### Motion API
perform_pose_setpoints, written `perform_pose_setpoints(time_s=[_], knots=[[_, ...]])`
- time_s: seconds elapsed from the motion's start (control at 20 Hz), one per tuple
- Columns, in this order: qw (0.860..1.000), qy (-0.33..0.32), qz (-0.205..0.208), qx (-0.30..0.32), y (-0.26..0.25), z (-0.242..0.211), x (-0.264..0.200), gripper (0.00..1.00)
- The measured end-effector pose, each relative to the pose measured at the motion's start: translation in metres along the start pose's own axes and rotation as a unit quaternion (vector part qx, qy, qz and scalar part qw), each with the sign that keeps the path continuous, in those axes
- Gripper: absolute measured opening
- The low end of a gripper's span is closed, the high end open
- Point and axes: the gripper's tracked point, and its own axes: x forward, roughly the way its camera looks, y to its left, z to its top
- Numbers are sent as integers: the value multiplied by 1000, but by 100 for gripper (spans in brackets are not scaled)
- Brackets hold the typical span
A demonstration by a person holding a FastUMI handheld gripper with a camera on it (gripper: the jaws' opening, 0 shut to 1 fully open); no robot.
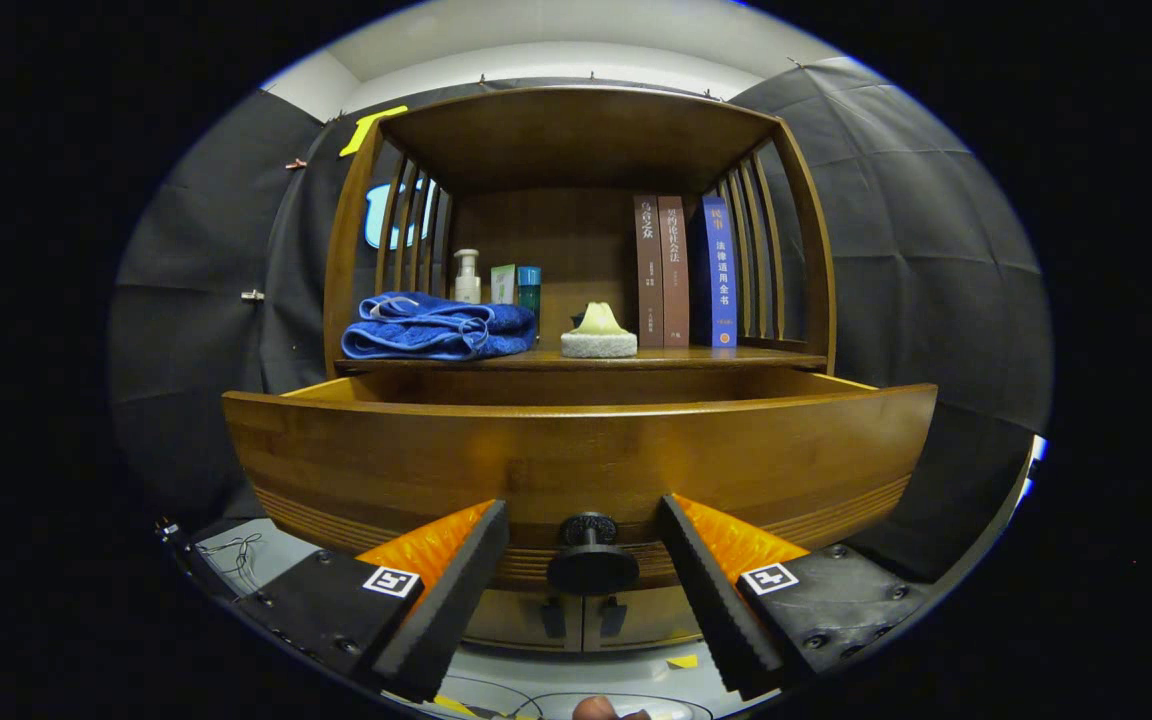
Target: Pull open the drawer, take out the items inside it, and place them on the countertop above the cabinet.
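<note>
Tongs (584,560) level, facing the drawer (576,450) front, spread wide either side of its knob (591,555), untouched. On the table (736,357): three books (684,270), one towel (436,327).

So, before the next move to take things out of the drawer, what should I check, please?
1. Drawer pulled out: ok, its front stands well forward of the shelf.
2. Tool open: ok, the fingers are spread on either side of the knob, not touching it.
3. Things inside the drawer: cannot tell, the front panel hides the inside.
4. Free spot on the countertop: ok, bare wood between the towel and the sponge.
5. Tool above the drawer rim: not ok, it sits at knob level.
</note>
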Motion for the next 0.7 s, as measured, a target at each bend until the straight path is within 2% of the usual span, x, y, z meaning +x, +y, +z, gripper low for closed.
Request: perform_pose_setpoints(time_s=[0.7], knots=[[1000,6,2,-11,0,3,69,100]])
